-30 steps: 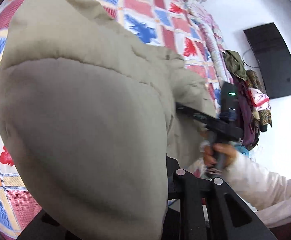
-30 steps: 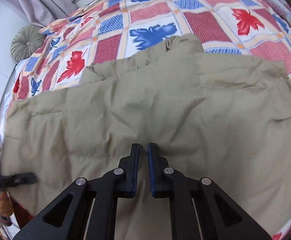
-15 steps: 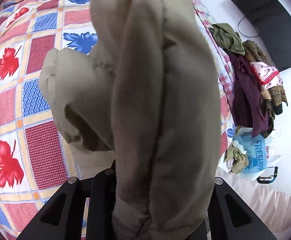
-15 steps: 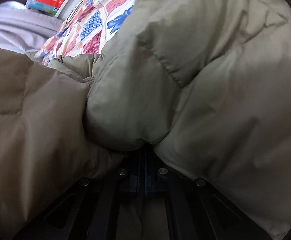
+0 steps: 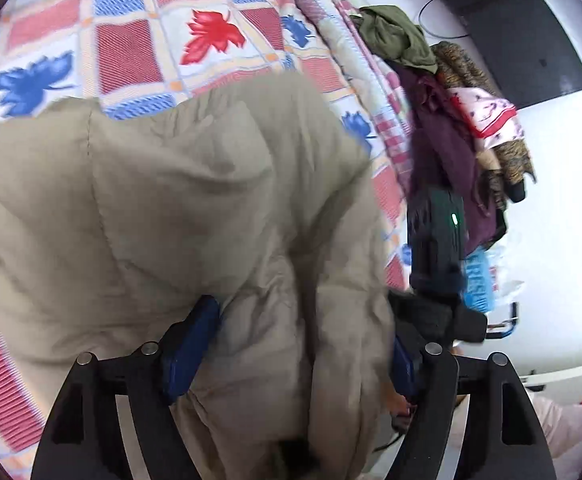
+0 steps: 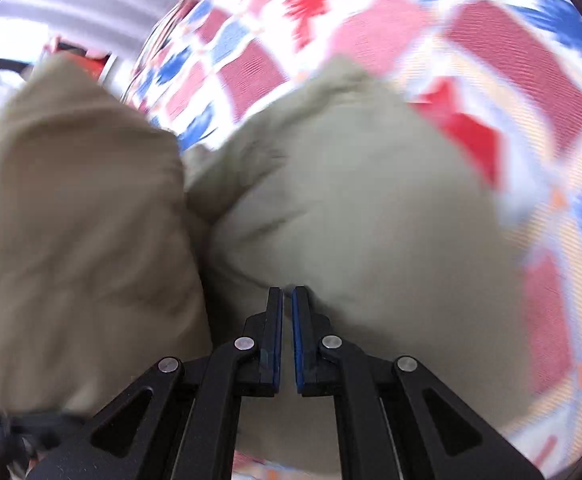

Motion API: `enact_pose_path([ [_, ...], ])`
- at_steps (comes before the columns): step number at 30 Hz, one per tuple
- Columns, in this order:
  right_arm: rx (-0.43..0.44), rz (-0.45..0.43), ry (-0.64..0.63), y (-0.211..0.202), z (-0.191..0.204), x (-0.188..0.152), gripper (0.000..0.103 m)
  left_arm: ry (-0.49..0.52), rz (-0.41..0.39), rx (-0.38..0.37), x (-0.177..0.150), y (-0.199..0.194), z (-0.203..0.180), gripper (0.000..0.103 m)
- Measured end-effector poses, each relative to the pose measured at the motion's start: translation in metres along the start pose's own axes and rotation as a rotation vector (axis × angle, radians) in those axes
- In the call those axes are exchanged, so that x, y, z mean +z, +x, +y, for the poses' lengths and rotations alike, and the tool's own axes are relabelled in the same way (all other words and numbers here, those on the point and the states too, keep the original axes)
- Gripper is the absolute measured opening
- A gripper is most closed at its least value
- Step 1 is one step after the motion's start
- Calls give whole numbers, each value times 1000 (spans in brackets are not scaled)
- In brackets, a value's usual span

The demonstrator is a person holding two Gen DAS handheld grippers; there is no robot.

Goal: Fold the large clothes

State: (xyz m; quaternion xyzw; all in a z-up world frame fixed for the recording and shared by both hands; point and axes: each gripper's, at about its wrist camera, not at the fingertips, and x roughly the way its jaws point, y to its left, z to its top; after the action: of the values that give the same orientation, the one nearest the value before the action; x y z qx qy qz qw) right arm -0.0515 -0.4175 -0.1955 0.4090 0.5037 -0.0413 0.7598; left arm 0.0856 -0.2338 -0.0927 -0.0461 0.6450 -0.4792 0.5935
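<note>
Two grippers meet the beige jacket [image 5: 179, 200] on the quilt [image 5: 131, 40]: left gripper [image 5: 291, 344] opening around a fold, right gripper [image 6: 287, 320] pressed together, seemingly empty.

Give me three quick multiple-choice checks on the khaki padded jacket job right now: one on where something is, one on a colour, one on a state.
1. Where is the heap of other clothes in the left wrist view?
A. at the right edge of the bed
B. on top of the jacket
C. between the left jaws

2. What colour are the pads on the hand-held gripper fingers?
A. red
B. blue
C. white

3. How do the right hand-held gripper's jaws stand?
A. spread wide
B. almost together
C. out of view

Answers:
1 A: the heap of clothes hangs off the patterned bedspread edge, clear of the khaki jacket.
2 B: the blue pads show on the left hand-held gripper, whose jaws are opening around the jacket.
3 B: the right hand-held gripper shows a thin slit between its fingers.
</note>
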Motion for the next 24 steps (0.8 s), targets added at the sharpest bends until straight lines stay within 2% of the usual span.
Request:
enact_pose_path([
  [3, 1, -13, 49, -15, -22, -13, 6, -44, 23, -119, 13, 31, 9, 77],
  [8, -14, -27, 66, -39, -31, -36, 6, -76, 41, -107, 35, 75, 12, 77],
  [9, -4, -39, 63, -47, -31, -39, 11, -69, 43, -94, 38, 79, 10, 77],
  [11, 20, -60, 50, -64, -31, -46, 43, -55, 46, -82, 48, 92, 2, 77],
  [12, 35, -76, 36, -74, -25, -48, 70, -50, 48, -75, 50, 94, 2, 77],
  [13, 60, -88, 18, -80, -22, -54, 77, -45, 52, -67, 51, 95, 0, 77],
  [15, 124, -75, -12, -91, -22, -58, 77, -34, 57, -49, 53, 97, 0, 77],
  [19, 271, -34, -26, -75, 8, -53, 77, 0, 62, -6, 54, 95, -6, 77],
  [20, 281, -24, -37, -68, 17, -51, 77, 6, 56, 4, 52, 90, -6, 77],
  [21, 266, -21, -45, -69, 19, -56, 77, 15, 38, 16, 53, 84, -9, 77],
  [23, 174, -16, -44, -53, 25, -51, 77, 50, -29, 21, 54, 63, -15, 77],
  [24, 143, -18, -36, -51, 24, -52, 71, 68, -74, 40, 54, 49, -18, 77],
])
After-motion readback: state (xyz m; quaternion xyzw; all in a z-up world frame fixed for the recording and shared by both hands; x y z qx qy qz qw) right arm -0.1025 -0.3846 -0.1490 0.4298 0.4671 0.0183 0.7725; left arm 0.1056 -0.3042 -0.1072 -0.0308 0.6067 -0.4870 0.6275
